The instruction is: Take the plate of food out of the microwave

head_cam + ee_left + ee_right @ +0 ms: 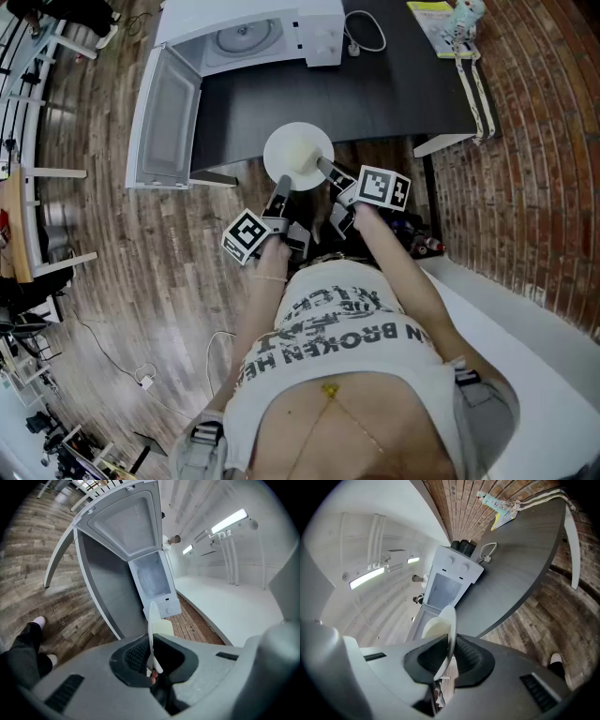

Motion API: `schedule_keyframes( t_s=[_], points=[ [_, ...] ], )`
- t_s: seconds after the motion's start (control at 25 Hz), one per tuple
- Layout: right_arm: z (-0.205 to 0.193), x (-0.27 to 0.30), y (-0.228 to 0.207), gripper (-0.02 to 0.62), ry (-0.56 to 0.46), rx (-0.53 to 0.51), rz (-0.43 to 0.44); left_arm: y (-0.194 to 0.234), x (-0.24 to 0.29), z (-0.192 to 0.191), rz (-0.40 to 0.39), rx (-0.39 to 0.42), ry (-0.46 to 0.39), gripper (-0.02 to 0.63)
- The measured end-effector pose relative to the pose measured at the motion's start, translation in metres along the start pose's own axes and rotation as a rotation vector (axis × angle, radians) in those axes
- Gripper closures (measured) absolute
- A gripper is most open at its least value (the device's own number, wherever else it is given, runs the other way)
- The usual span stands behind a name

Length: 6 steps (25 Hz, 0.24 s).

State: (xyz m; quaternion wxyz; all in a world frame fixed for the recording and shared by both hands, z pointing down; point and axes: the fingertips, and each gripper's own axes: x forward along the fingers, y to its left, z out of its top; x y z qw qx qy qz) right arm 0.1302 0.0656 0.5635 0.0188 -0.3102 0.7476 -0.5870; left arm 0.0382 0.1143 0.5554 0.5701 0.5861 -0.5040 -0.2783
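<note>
With left gripper [280, 185] and right gripper [326, 169], clamped plate [298, 150] by opposite rims, jaws narrow on each edge. Held it level over table [394, 94] edge, clear of open microwave [248, 33]. Judged it stiff, light, slick, breakable; best taken at rims, both sides.
</note>
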Motion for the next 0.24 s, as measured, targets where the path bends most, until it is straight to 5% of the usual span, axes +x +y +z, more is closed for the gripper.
schedule_keyframes(
  t_s=[0.24],
  points=[
    [0.0003, -0.0001, -0.0004, 0.556, 0.003, 0.002, -0.002, -0.0004, 0.0007, 0.0001, 0.001, 0.000, 0.000, 0.589]
  ],
)
